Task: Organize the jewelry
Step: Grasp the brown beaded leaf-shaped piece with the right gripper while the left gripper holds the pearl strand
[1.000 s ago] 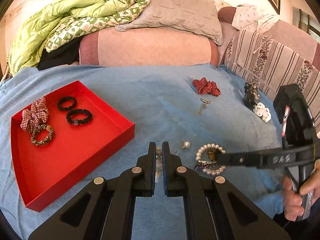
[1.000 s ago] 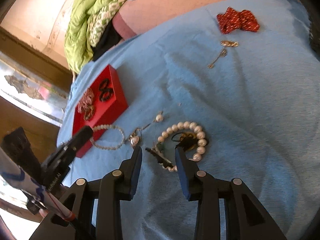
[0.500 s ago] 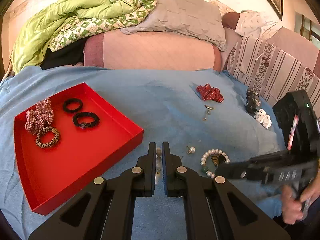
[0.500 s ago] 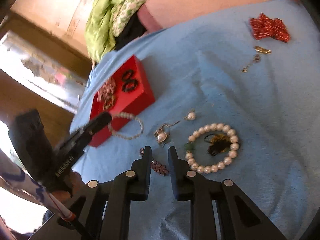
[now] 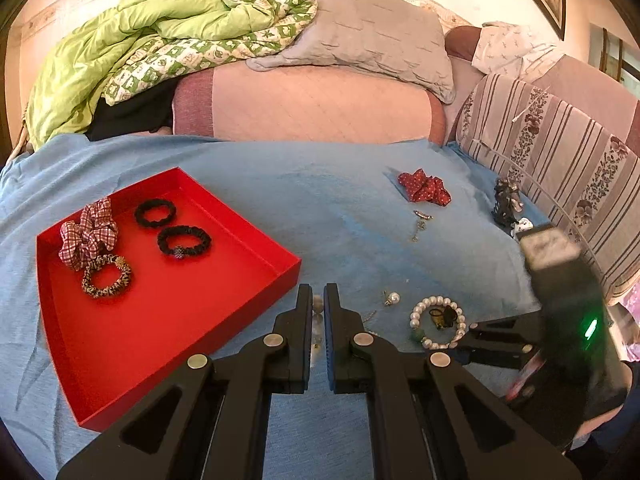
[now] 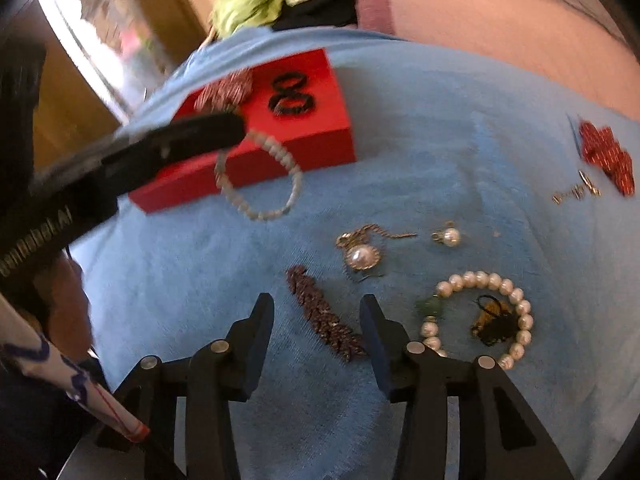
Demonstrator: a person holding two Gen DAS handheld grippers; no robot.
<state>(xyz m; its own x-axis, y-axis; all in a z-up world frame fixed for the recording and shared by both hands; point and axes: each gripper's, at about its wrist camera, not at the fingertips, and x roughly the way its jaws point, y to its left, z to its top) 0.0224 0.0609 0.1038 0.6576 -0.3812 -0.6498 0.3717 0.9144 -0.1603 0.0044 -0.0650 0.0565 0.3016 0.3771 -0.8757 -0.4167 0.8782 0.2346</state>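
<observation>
My left gripper [image 5: 318, 300] is shut on a thin pearl bracelet [image 6: 260, 213], which hangs from its tip [image 6: 224, 128] just in front of the red tray [image 5: 180, 320]. The right gripper [image 6: 316, 312] points down at the blue cloth with its jaws opening. A dark beaded strip [image 6: 324, 320] lies flat between them, and the pads do not press on it. To its right lies a thick pearl bracelet [image 6: 480, 279] with a green bead, ringed around a black-and-yellow piece [image 6: 494, 322]. In the left wrist view the right gripper [image 5: 470, 338] sits beside that bracelet [image 5: 436, 301].
The tray holds a checked scrunchie [image 5: 88, 232], two black hair ties [image 5: 184, 240] and a patterned one [image 5: 106, 276]. On the cloth lie a pearl pendant [image 6: 362, 257], a pearl earring [image 6: 450, 236], a gold clasp [image 5: 420, 220], a red scrunchie [image 5: 424, 188] and dark clips [image 5: 506, 204]. Cushions border the far edge.
The right gripper slid left away from the thick pearl bracelet, rolled, and spread its jaws after narrowing on the dark strip. The left gripper kept still with its bracelet.
</observation>
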